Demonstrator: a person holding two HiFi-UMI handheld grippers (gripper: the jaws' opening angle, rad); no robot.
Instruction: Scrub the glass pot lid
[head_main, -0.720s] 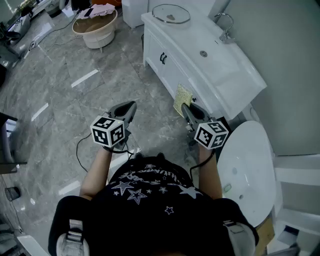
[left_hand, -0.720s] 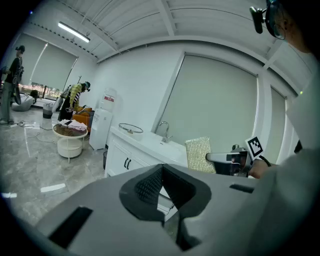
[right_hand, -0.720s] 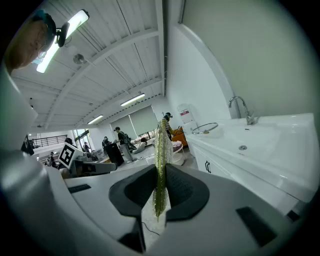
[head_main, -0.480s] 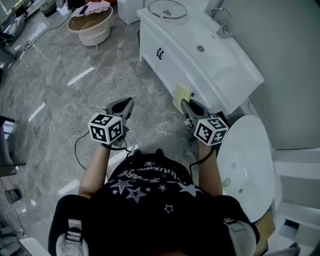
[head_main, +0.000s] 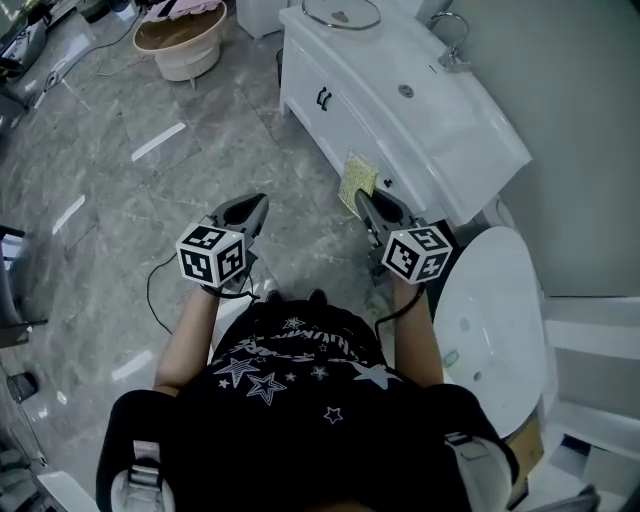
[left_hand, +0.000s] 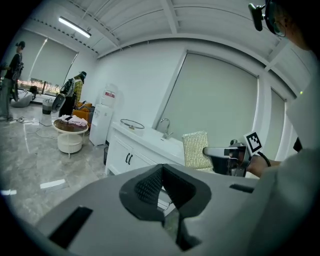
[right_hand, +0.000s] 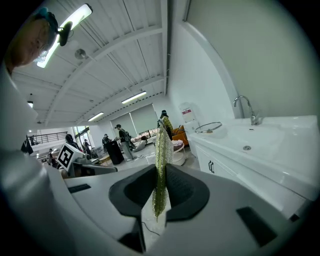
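Observation:
The glass pot lid (head_main: 341, 13) lies flat on the far end of the white vanity top (head_main: 440, 120); it also shows as a thin ring, the lid (left_hand: 132, 124), in the left gripper view and the lid (right_hand: 208, 127) in the right one. My right gripper (head_main: 362, 203) is shut on a yellow-green scrub pad (head_main: 355, 181), which stands edge-on between the jaws, pad (right_hand: 161, 165). My left gripper (head_main: 252, 211) is shut with nothing in it, held over the floor left of the vanity. Both grippers are well short of the lid.
A faucet (head_main: 448, 40) and basin drain (head_main: 406, 91) sit on the vanity beyond the lid. A white toilet (head_main: 493, 330) stands at my right. A round low table (head_main: 182, 40) with cloths is far left; a cable (head_main: 160, 300) trails on the marble floor.
Both grippers have shifted slightly up-frame toward the vanity. The scrub pad stays gripped in the right one; the left stays shut.

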